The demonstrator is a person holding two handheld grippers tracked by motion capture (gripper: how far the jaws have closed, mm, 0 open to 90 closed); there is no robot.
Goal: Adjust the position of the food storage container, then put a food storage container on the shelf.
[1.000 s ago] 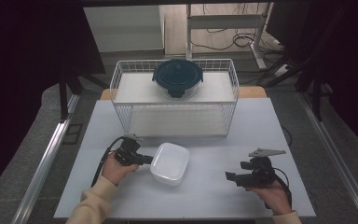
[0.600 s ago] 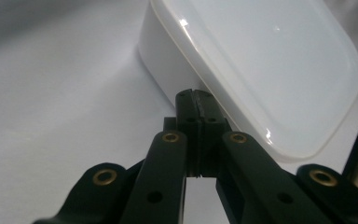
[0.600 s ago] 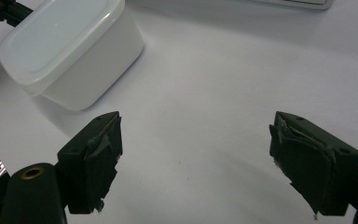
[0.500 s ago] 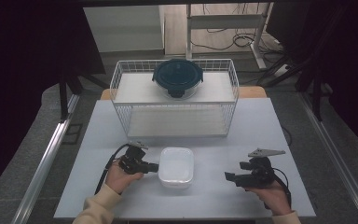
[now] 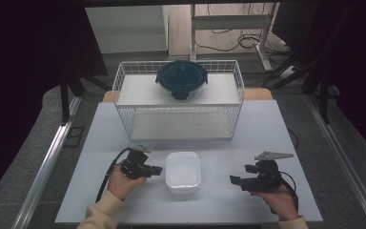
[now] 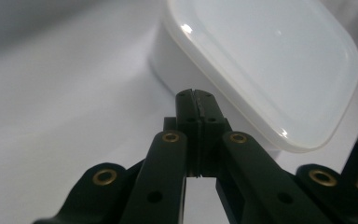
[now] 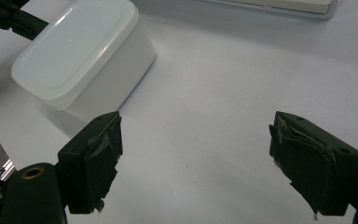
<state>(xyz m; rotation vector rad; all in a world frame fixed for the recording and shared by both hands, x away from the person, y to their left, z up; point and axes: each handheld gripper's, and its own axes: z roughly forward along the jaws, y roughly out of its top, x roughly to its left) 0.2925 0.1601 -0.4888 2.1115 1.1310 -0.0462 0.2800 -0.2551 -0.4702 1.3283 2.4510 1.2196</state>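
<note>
White rectangular plastic container with a translucent lid (image 5: 183, 171) sits at table centre-front, long side running 12 to 6, lid on. White wire basket rack (image 5: 124, 86) stands at 12 o'clock from it, well apart; a dark teal round lidded bowl (image 5: 181, 79) rests on the rack's top shelf, middle. Pale grey tabletop (image 5: 248, 129) between rack and container is bare. Nothing lies between either gripper and the container.

Left gripper (image 5: 159, 170) at 9 o'clock of the container, just beside its left wall, pointing toward 3 o'clock, held roughly level and low over the table. Jaws pressed together, nothing between them. In the left gripper view the closed tips (image 6: 196, 95) sit at the container's (image 6: 270, 65) side wall under the lid rim; contact can't be told. The left hand (image 5: 124, 180) wraps the body from below, cream sleeve (image 5: 100, 217) coming in from 7 o'clock, black cable (image 5: 108, 172) looping off at 9.

Right gripper (image 5: 234, 180) at 3 o'clock of the container, well apart from it, pointing toward 9 o'clock, near level. Jaws wide apart, holding nothing; the right gripper view shows both black pads (image 7: 103, 154) over bare table, container (image 7: 81, 53) off at 10 o'clock. The right hand (image 5: 281, 200) grips from below; grey three-cornered plate (image 5: 272, 155) on top.
</note>
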